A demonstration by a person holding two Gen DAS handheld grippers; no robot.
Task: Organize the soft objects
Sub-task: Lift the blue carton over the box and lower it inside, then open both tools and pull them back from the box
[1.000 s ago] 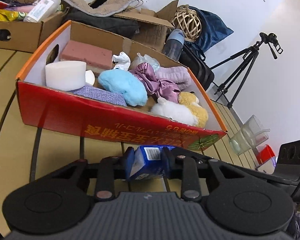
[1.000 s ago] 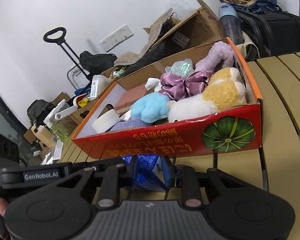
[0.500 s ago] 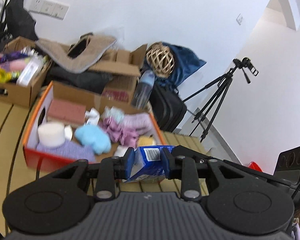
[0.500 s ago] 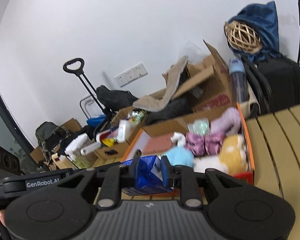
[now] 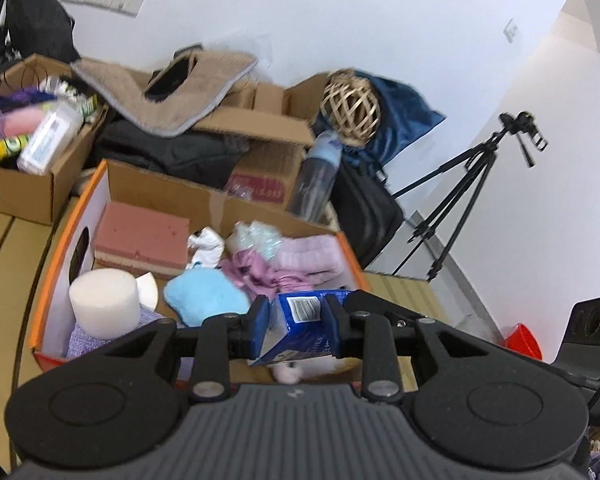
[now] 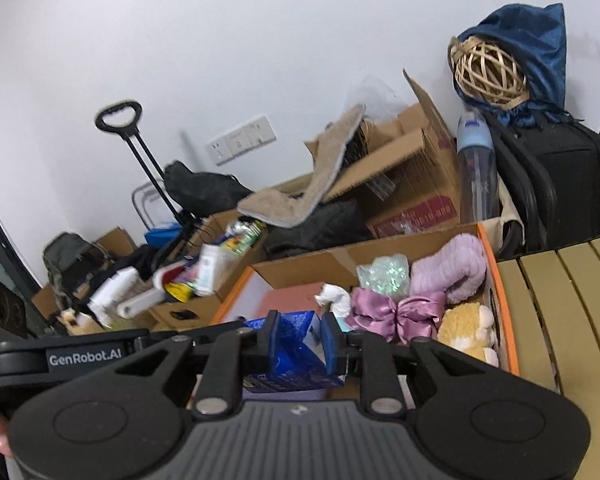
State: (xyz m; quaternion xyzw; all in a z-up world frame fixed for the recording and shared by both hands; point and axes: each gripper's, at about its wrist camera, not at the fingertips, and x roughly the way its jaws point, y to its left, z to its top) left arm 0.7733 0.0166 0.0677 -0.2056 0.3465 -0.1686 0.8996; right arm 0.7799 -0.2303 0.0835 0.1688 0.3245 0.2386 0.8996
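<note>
Both grippers are shut on one blue tissue pack (image 5: 298,330), held between them above the front of the orange-rimmed cardboard box (image 5: 56,240). My left gripper (image 5: 296,320) grips one end. My right gripper (image 6: 299,340) grips the other end of the pack (image 6: 292,356). The box (image 6: 500,312) holds a pink sponge block (image 5: 142,236), a white foam cylinder (image 5: 104,304), a light blue plush (image 5: 204,296), a purple satin bow (image 6: 396,312), a lilac towel (image 6: 448,272) and a yellow plush (image 6: 466,326).
The box stands on a slatted wooden table (image 6: 572,320). Behind it are more cardboard boxes (image 5: 32,184), a beige mat (image 5: 168,92), a water bottle (image 5: 316,176), a wicker ball (image 5: 352,106), a black suitcase (image 6: 560,184) and a tripod (image 5: 472,184).
Both grippers have lifted the tissue pack off the table in front of the box and carried it up and forward over the box's front edge.
</note>
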